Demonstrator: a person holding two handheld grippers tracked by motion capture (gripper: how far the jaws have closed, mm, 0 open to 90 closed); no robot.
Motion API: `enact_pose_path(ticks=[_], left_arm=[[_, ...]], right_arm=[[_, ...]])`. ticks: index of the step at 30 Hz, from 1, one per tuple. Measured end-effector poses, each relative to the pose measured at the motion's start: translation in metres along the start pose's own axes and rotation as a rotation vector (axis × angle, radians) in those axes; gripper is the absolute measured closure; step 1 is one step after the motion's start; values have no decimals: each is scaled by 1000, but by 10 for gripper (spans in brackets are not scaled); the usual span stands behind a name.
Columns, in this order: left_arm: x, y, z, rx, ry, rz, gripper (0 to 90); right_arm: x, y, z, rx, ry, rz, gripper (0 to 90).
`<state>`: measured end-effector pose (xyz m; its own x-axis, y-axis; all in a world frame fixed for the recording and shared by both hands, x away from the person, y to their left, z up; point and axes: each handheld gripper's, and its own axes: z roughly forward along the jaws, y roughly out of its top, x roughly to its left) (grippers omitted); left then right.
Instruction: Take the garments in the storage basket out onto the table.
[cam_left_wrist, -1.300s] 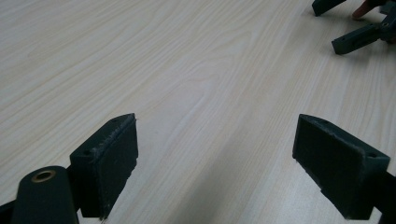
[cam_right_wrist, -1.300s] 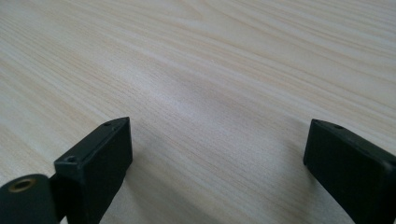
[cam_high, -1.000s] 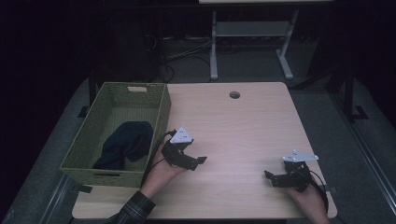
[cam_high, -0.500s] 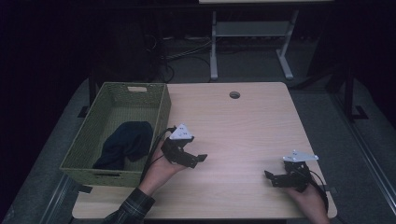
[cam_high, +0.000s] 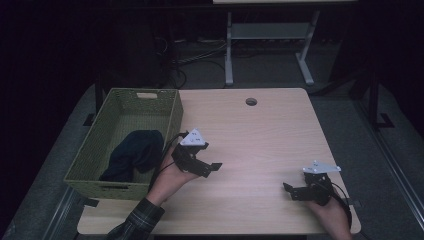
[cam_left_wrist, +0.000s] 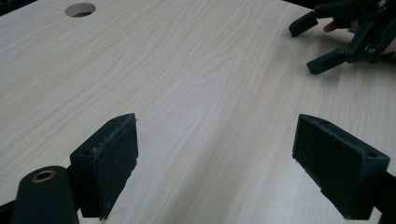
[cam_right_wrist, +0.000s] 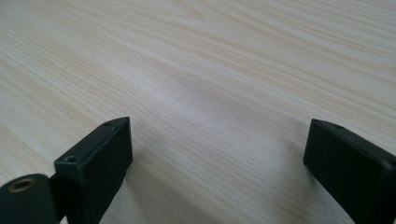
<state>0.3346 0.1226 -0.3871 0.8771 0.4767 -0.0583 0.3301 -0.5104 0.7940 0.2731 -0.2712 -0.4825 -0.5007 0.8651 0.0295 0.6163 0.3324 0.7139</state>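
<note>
high view: left gripper (cam_high: 212, 167) beside basket (cam_high: 172, 116); jaws apart

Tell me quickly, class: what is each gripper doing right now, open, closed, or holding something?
Left gripper: open, holding nothing, just right of the green basket.
Right gripper: open, holding nothing, over bare table.

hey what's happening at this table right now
A person holds a two-jaw gripper in each hand over a wooden table. The left gripper sits beside a green woven basket that has a dark cloth lying inside it; its jaws are open and hold nothing. The right gripper rests near the table's front right corner, jaws open as well. Neither touches the cloth.
</note>
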Motion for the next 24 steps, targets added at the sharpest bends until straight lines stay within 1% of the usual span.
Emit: enact_pose_path(ticks=[6, 9, 13, 19, 20, 21, 23, 24], left_arm=[[1, 3, -1, -10, -18, 5, 137], [3, 6, -2, -10, -22, 18, 137], [6, 9, -8, -21, -29, 21, 137], [11, 10, -14, -41, -45, 27, 139], [11, 11, -14, -36, -50, 26, 139], [12, 11, -14, -29, -54, 34, 139], [12, 13, -17, -28, -52, 41, 139], [13, 14, -19, -33, -54, 38, 139]], right_arm=[[0, 0, 0, 0, 0, 0, 75], [0, 0, 0, 0, 0, 0, 75], [0, 0, 0, 0, -1, -1, 76], [0, 0, 0, 0, 0, 0, 76], [0, 0, 0, 0, -1, 0, 76], [0, 0, 0, 0, -1, -1, 76], [0, 0, 0, -1, -1, -2, 76], [0, 0, 0, -1, -1, -1, 76]])
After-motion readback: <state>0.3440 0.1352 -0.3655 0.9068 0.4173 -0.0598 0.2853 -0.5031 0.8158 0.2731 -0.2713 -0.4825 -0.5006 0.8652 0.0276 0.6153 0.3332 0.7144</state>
